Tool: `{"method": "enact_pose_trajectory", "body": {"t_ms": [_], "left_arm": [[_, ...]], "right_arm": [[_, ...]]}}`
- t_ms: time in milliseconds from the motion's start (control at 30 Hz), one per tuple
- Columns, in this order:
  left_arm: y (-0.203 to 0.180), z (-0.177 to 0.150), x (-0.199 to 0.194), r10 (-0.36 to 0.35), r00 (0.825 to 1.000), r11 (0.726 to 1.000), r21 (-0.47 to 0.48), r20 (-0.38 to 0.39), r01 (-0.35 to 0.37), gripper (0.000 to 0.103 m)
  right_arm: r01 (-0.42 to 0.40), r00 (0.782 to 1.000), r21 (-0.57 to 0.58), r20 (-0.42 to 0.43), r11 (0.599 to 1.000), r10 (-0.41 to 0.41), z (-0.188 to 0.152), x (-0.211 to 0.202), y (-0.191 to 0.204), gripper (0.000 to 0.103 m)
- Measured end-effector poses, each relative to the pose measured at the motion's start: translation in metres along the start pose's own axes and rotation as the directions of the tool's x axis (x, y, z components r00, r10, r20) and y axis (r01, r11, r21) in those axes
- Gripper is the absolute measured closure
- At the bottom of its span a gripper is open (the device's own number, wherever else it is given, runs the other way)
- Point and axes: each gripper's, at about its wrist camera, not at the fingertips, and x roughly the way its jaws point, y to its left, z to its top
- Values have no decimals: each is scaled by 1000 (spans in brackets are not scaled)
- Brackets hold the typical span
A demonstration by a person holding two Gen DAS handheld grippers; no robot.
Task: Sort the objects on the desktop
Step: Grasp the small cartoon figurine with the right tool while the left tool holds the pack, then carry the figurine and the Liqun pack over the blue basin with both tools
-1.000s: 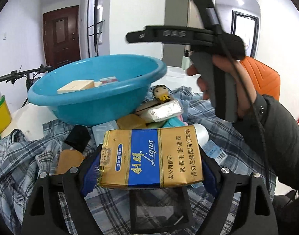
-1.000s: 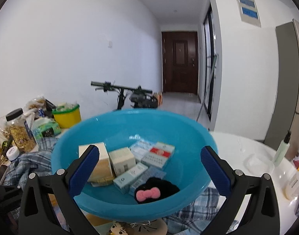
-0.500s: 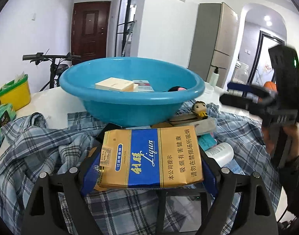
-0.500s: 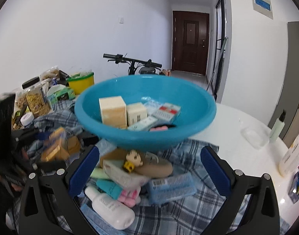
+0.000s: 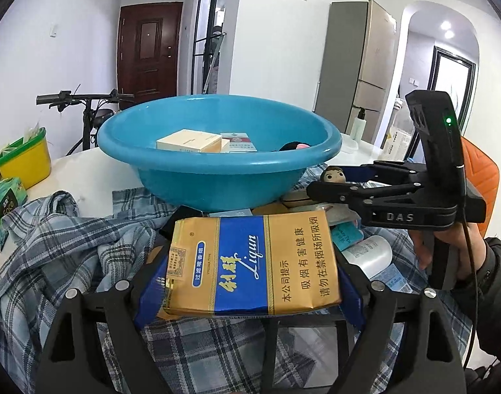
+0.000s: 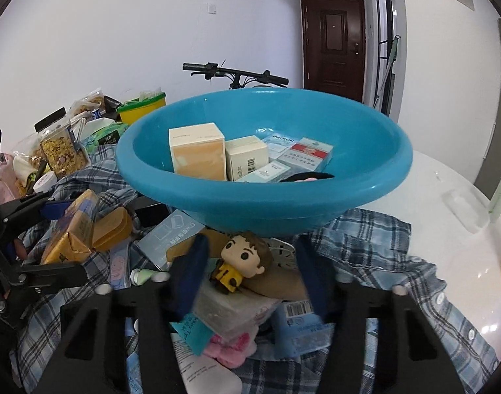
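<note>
Clamping a gold and blue cigarette pack [image 5: 252,264] between its pads, the left gripper [image 5: 250,279] is held just in front of the blue basin [image 5: 217,177], above the plaid shirt [image 5: 53,246] spread on the desk [image 6: 447,229]. The right gripper [image 6: 250,272] is seen closing around a small doll [image 6: 244,259] on the pile of things directly below the basin's near wall; the pads are not yet pressed on it. Several boxes [image 6: 198,151] are gathered inside the basin.
</note>
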Motion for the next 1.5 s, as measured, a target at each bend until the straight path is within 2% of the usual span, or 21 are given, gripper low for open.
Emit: {"method": "enact_pose_trajectory", "body": {"t_ms": [67, 233, 767, 1167, 1500], "left_arm": [[1, 0, -1, -2, 1000, 1000, -4, 6, 2, 15], [1, 0, -2, -2, 1000, 1000, -7, 8, 2, 15], [1, 0, -1, 14, 1000, 1000, -8, 7, -14, 15], [1, 0, -2, 33, 999, 999, -4, 10, -33, 15], [1, 1, -2, 40, 999, 999, 0, 10, -40, 15]], "right_arm": [[3, 1000, -10, 4, 1000, -2, -1, 0, 2, 71], [28, 998, -36, 52, 999, -26, -2, -13, 6, 72], [91, 992, -92, 94, 992, -82, -6, -54, 24, 72], [116, 978, -137, 190, 984, -89, 37, -80, 49, 72], [115, 966, -104, 244, 988, -87, 89, -42, 41, 72]]}}
